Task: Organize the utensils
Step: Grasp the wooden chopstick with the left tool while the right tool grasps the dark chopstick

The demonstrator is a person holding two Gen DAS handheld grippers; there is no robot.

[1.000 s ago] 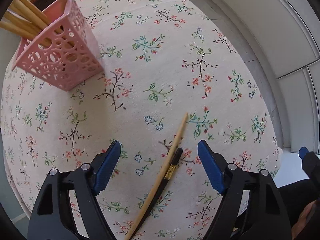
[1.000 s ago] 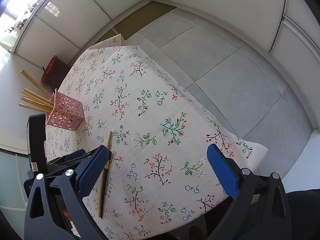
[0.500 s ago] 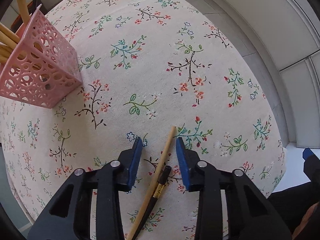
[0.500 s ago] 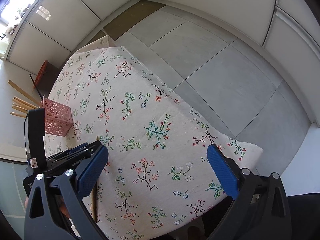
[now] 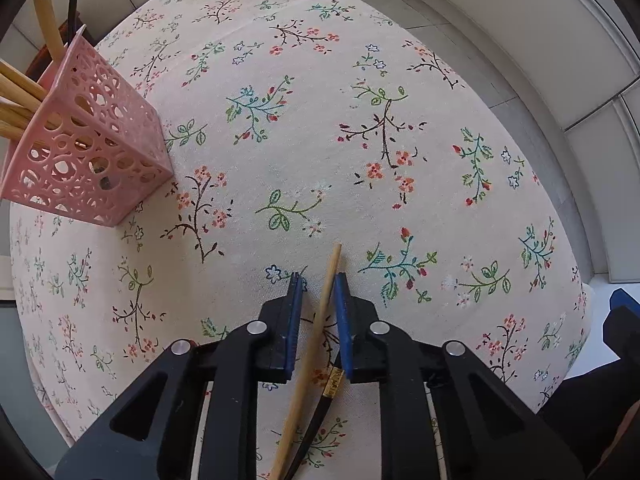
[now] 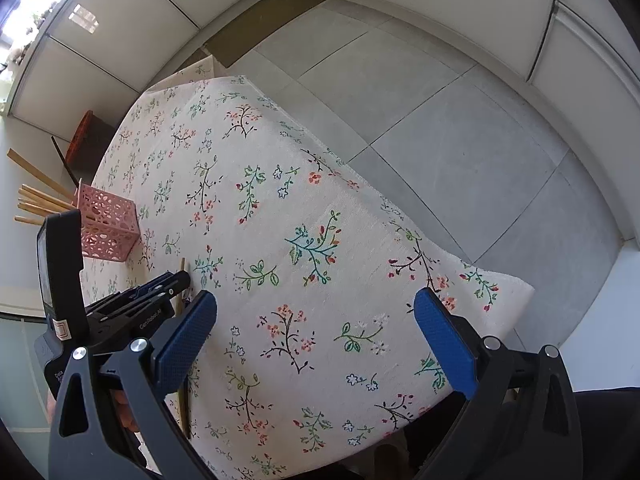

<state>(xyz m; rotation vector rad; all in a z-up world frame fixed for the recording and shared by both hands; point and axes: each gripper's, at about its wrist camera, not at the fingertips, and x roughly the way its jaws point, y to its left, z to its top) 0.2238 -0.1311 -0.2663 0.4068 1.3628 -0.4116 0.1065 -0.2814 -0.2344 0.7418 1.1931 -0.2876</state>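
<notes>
Two chopsticks lie side by side on the bench (image 5: 460, 208) under its flowered cloth: a pale wooden chopstick (image 5: 316, 336) and a black chopstick (image 5: 320, 416) with a gold band. The left tongs (image 5: 318, 284) straddle the wooden one near its tip, jaws narrowed around it with slim gaps showing, the black stick just beside the right jaw. A pink perforated holder (image 5: 84, 148) stands well apart to the left, several wooden sticks leaning out of it. The right tongs (image 6: 316, 320) hang spread wide above bare cloth, gripping nothing. Grey floor tiles (image 6: 460, 128) lie beyond the bench edge.
</notes>
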